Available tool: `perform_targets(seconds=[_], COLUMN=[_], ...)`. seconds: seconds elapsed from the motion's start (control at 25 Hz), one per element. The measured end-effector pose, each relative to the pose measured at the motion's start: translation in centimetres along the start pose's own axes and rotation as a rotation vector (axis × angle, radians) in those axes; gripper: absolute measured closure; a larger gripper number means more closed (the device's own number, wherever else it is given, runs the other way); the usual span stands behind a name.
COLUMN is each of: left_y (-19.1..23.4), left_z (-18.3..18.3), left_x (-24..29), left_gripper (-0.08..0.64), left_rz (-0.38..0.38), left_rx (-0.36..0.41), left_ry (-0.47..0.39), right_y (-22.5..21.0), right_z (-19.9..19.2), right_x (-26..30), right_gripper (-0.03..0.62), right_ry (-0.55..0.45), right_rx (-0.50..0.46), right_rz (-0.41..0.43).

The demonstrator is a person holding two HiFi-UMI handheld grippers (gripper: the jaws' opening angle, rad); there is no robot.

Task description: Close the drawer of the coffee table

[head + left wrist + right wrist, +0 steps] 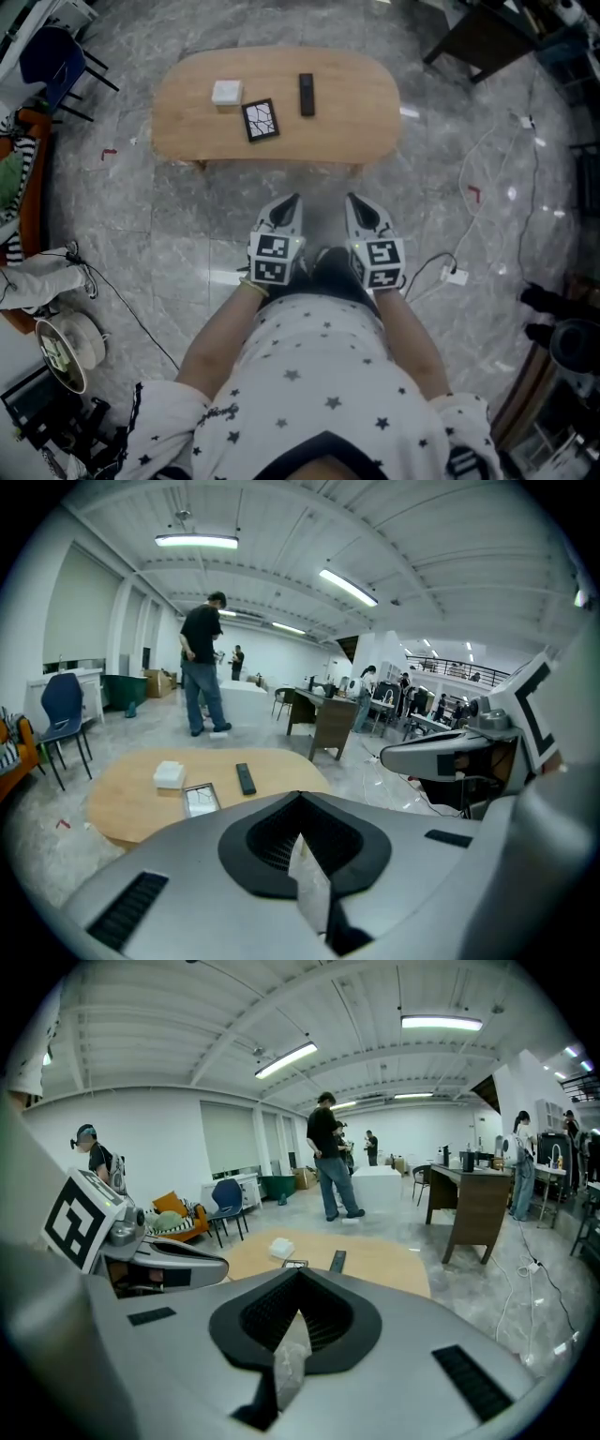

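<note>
The oval wooden coffee table (356, 103) stands on the grey floor ahead of me. Its near side looks flush, with no drawer sticking out. A white box (226, 92), a square marker tile (261, 120) and a black remote (307, 94) lie on top. My left gripper (291, 199) and right gripper (354, 199) are side by side close to my body, well short of the table, both shut and holding nothing. In the left gripper view the jaws (300, 794) meet, with the table (122, 794) beyond. The right gripper view shows the same (300, 1269), table (375, 1265) ahead.
A blue chair (52, 56) stands at the far left, a dark wooden desk (478, 37) at the far right. Cables and a power strip (452, 274) lie on the floor to my right. A person (202, 667) stands beyond the table.
</note>
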State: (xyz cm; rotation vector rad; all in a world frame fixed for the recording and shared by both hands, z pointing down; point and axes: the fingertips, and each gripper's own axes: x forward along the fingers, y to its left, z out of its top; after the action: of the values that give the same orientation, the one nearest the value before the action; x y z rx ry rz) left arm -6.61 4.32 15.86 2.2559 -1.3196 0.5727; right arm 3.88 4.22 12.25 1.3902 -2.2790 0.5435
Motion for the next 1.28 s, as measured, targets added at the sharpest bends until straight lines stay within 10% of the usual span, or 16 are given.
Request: perform_targets(seconds=[1.28], left_y=[0.1], left_z=[2.3], left_x=[-4.9], left_gripper=[0.554], left_rz=[-0.027], left_rx=[-0.017], left_ry=[-0.093], right_y=[4.1], right_z=[1.6], right_x=[-2.5], right_gripper=[0.588], right_ry=[-0.056], right_rx=[0.012], right_rz=[0.034])
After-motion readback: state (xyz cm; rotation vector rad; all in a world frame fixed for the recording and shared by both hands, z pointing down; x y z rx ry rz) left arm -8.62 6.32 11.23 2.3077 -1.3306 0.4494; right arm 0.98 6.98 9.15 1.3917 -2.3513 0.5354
